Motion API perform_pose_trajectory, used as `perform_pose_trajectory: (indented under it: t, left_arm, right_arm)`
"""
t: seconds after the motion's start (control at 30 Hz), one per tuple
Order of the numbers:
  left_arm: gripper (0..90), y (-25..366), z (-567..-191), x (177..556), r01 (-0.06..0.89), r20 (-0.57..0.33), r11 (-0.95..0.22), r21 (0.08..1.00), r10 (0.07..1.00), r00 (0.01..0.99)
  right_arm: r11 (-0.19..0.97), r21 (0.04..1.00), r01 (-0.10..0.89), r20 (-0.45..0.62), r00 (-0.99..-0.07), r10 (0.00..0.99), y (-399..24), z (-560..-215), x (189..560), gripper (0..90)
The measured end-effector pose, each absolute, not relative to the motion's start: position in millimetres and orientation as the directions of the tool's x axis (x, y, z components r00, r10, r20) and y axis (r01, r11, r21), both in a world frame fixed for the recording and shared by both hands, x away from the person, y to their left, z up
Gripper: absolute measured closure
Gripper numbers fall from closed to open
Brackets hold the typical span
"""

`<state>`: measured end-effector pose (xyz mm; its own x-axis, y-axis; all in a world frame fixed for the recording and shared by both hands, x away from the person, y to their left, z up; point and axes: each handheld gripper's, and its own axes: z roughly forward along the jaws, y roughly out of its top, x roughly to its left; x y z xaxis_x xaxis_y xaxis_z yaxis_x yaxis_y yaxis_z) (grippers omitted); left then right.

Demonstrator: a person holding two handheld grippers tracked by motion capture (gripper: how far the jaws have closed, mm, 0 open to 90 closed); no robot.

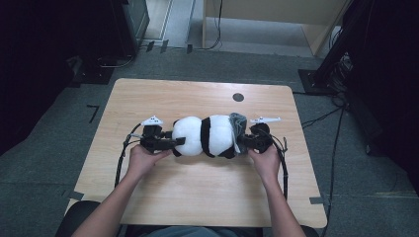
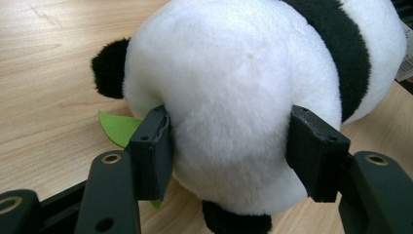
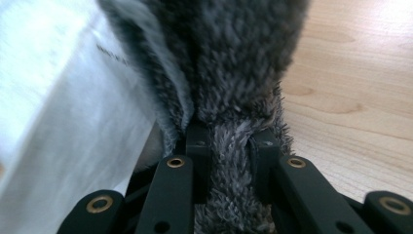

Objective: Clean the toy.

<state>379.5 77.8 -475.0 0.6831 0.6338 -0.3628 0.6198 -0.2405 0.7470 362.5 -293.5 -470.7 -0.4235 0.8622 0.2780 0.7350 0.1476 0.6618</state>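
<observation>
Nearest, two forearms are seen reaching in. The left gripper [image 1: 165, 143] has its fingers [image 2: 152, 151] pressed around the panda plush [image 1: 207, 136], which lies mid-desk [image 1: 197, 192]. The right gripper [image 3: 229, 146] is clamped on grey fur fabric [image 3: 229, 63].

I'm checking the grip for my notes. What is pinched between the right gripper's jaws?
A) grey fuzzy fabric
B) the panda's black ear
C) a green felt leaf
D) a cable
A: the right gripper has its jaws squeezed on a fold of grey fuzzy fabric.
</observation>
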Motion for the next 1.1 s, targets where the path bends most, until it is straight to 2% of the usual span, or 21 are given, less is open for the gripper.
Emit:
perform_pose_trajectory:
  t: [0.3,0.5,0.67,0.9,1.1]
  left_arm:
    - [39.6,78,-474,381,0.624,-0.364,-0.247,0.741,0.633,0.683]
    - [42.8,77,-471,380,0.627,-0.358,-0.262,0.733,0.635,0.684]
    - [44.2,77,-470,378,0.619,-0.351,-0.263,0.740,0.634,0.689]
    - [47.6,77,-470,375,0.616,-0.352,-0.255,0.745,0.634,0.688]
    - [48.7,77,-469,372,0.609,-0.342,-0.255,0.751,0.638,0.690]
  right_arm:
    - [0.165,0.606,0.778,0.279,-0.402,0.872,-295,-485,368,76.1]
    - [0.129,0.649,0.750,0.259,-0.377,0.889,-311,-466,361,76.2]
    - [0.099,0.725,0.681,0.252,-0.396,0.883,-318,-437,350,76.2]
    - [0.153,0.806,0.572,0.187,-0.490,0.852,-293,-393,338,76.2]
    - [0.229,0.828,0.511,0.145,-0.591,0.794,-252,-378,333,76.2]
